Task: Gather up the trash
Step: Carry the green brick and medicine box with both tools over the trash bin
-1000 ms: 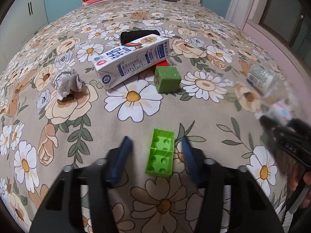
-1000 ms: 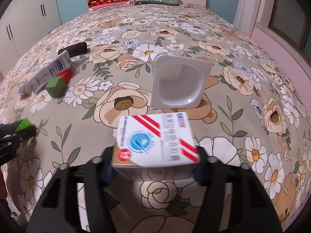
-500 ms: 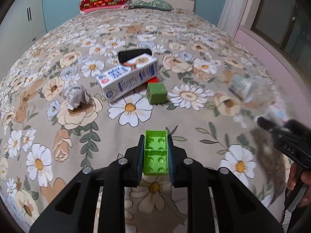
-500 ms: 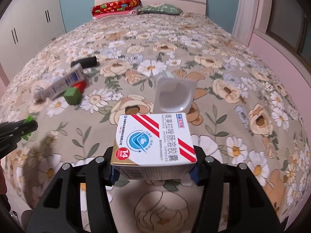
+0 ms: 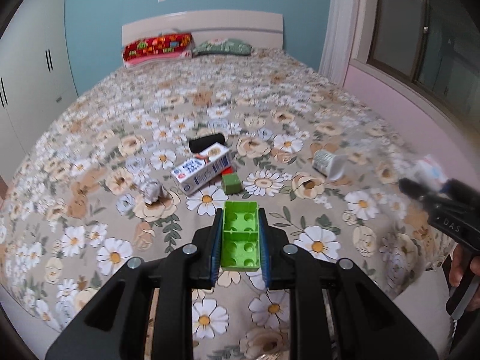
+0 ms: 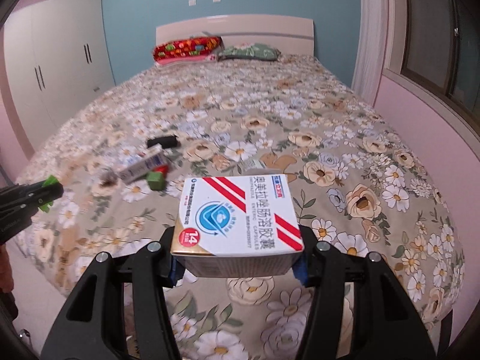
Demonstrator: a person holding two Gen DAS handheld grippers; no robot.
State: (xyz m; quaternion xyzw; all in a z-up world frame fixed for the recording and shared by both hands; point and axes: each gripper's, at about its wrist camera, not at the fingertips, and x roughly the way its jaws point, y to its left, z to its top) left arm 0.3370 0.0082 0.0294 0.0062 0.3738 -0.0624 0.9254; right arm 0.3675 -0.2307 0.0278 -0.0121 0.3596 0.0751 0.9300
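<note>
My left gripper [image 5: 240,240] is shut on a bright green toy brick [image 5: 240,235] and holds it above the near end of the floral bed [image 5: 90,240]. My right gripper [image 6: 238,265] is shut on a white medicine box [image 6: 237,216] with red stripes, also lifted above the bed. On the bed lie a milk carton [image 5: 202,169], a crumpled paper ball [image 5: 151,190], a white yogurt cup [image 5: 330,163] on its side and a dark green cube [image 5: 231,183]. The right gripper with its box shows blurred at the right edge of the left wrist view [image 5: 432,192].
A black roll [image 5: 207,144] lies behind the carton, and a red piece [image 5: 229,170] peeks from under it. Pillows [image 5: 159,46] sit at the headboard. A white wardrobe [image 6: 60,60] stands left, a pink wall and window [image 6: 435,60] right.
My left gripper shut on the green brick and lifted it. Both grippers pulled up and back from the bed, so the objects look farther away. The right gripper kept hold of the box.
</note>
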